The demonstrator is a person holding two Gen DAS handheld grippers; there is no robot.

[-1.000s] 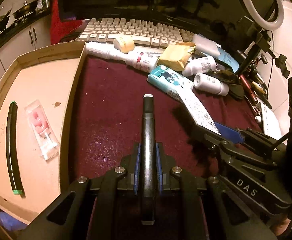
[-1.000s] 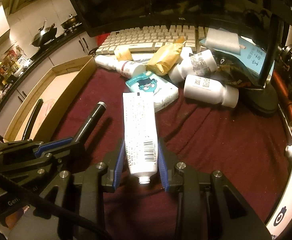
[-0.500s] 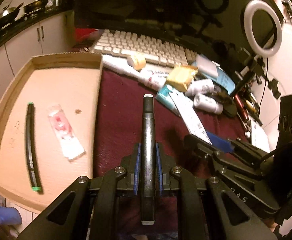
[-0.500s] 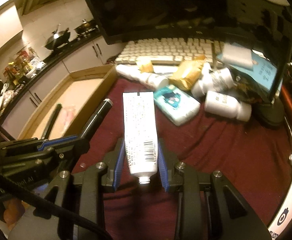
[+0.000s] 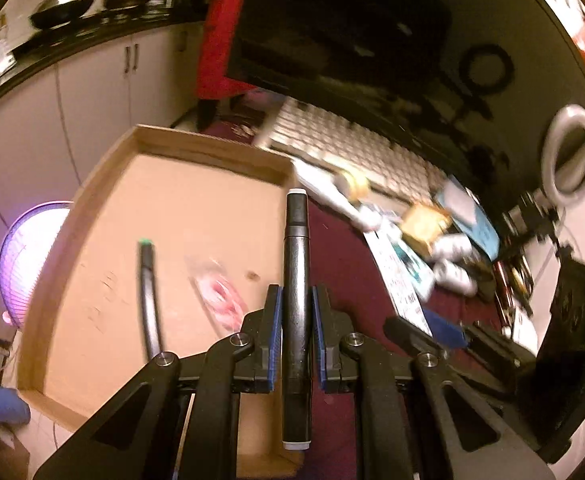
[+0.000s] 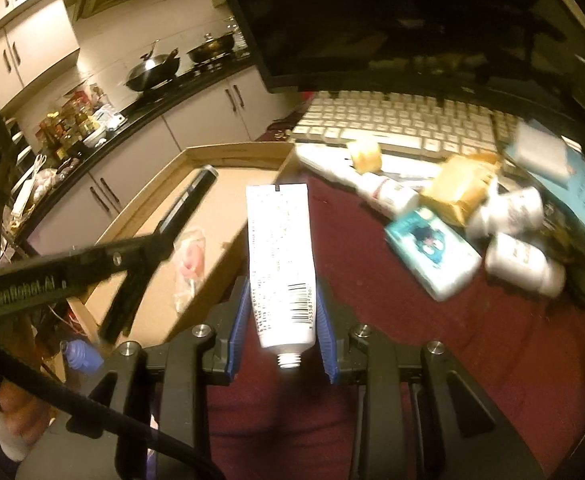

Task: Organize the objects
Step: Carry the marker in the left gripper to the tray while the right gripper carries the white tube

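My left gripper (image 5: 297,300) is shut on a black marker (image 5: 296,276) that points forward, hanging over the right edge of the shallow cardboard box (image 5: 196,148). In that box lie a black pen with green ends (image 5: 148,288) and a clear packet with pink contents (image 5: 220,292). My right gripper (image 6: 282,292) is shut on a white tube (image 6: 280,256), open neck toward the camera, above the dark red cloth (image 6: 392,320) beside the box (image 6: 232,152). The left gripper with its marker (image 6: 190,196) shows at the left of the right wrist view, over the box.
A pile at the back right holds a teal packet (image 6: 432,248), white bottles (image 6: 524,260), a yellow pouch (image 6: 460,192) and a long white tube (image 6: 332,168). A keyboard (image 6: 404,120) and monitor stand behind. Kitchen cabinets lie beyond the box. A ring light (image 5: 570,156) stands at right.
Both grippers have risen and swung left toward the cardboard box, each keeping its hold. The left gripper with the marker now hangs over the box's edge; the pile has receded to the right.
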